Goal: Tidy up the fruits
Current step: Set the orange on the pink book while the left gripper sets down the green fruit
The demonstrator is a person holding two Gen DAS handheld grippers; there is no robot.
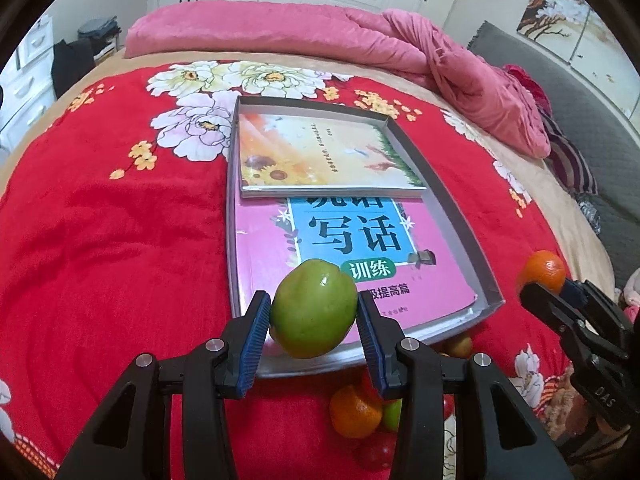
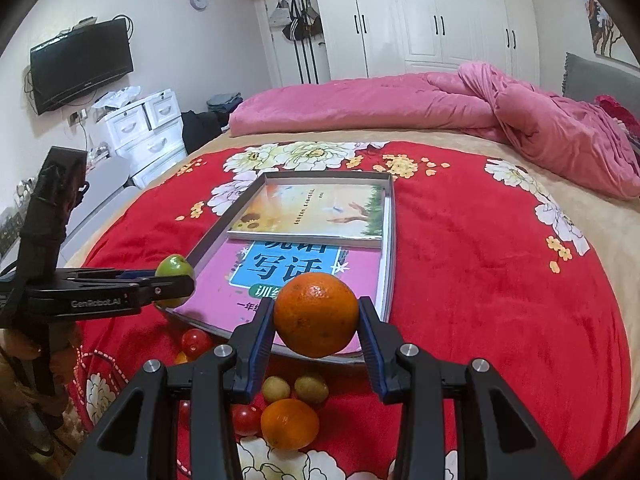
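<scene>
My left gripper [image 1: 314, 316] is shut on a green apple [image 1: 314, 314] and holds it above the near edge of the grey tray [image 1: 456, 220]. My right gripper [image 2: 318, 320] is shut on an orange [image 2: 316, 314], also above the tray's near edge [image 2: 390, 248]. The left gripper with the apple [image 2: 174, 276] shows at the left of the right wrist view. The orange [image 1: 542, 270] shows at the right of the left wrist view. Loose fruit lies on the red bedspread below: an orange [image 2: 290, 424], red tomatoes [image 2: 196, 342], small yellow-green fruits [image 2: 311, 386].
The tray holds two books, a pink one [image 1: 352, 264] near and a sunflower one [image 1: 324, 152] far. A pink quilt [image 1: 360, 40] lies across the far bed. White drawers [image 2: 144, 132] and a wall TV [image 2: 80, 66] stand at the left.
</scene>
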